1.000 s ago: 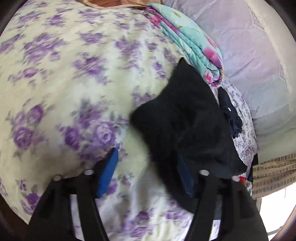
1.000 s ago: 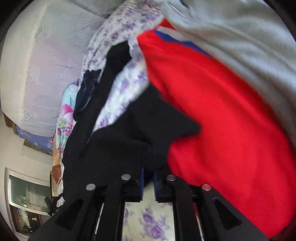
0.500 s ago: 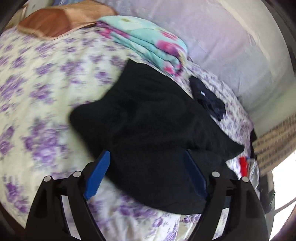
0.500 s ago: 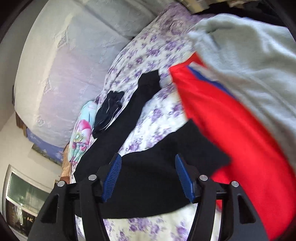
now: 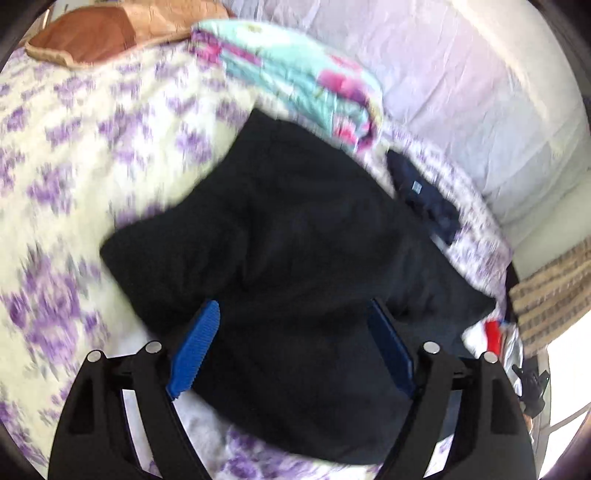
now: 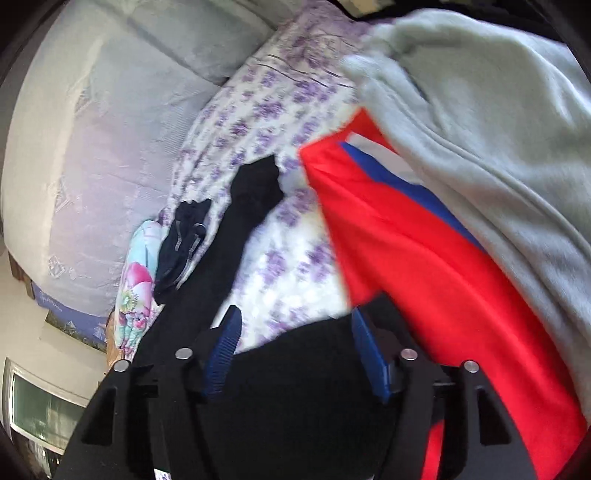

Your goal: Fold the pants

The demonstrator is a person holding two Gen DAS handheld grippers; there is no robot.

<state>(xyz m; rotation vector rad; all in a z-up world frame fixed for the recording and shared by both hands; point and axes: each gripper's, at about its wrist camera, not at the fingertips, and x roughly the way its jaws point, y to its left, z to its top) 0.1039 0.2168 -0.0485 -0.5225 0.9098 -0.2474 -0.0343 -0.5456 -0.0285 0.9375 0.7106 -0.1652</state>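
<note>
While both views are smeared by motion blur, the surface reads clearly enough: a bed covered by a cream sheet printed with purple flowers (image 5: pixel 74 155), with a pale lavender quilted headboard or padded wall (image 5: pixel 461 85) running along its far edge. On the sheet lie the black fabric pants (image 5: pixel 295 240), spread in a bulky, partly doubled heap; in the right wrist view one black leg (image 6: pixel 255 192) stretches away across the sheet.

Left tool (image 5: pixel 295 332): its blue ribbed pads are spread wide, hovering over the near part of the pants, nothing pinched between them. Right tool (image 6: pixel 295 332): likewise spread, above the near edge of the black cloth, gripping nothing.

Beside the pants, toward the headboard, sit a folded turquoise blanket with pink flowers (image 5: pixel 295 77) and a small dark navy garment (image 5: pixel 424 195). A brown and tan cushion (image 5: pixel 103 33) lies at the far corner of the bed. To the right of the pants, a red cloth with a blue and white stripe (image 6: pixel 424 258) is spread out, and a light grey fleece garment (image 6: pixel 498 129) overlaps it.

Off the bed, a woven tan striped surface (image 5: pixel 554 295) and small red and white clutter show at the left view's edge, too blurred to name. Whether the pants touch the red cloth cannot be told; the tool's frame hides that edge.
</note>
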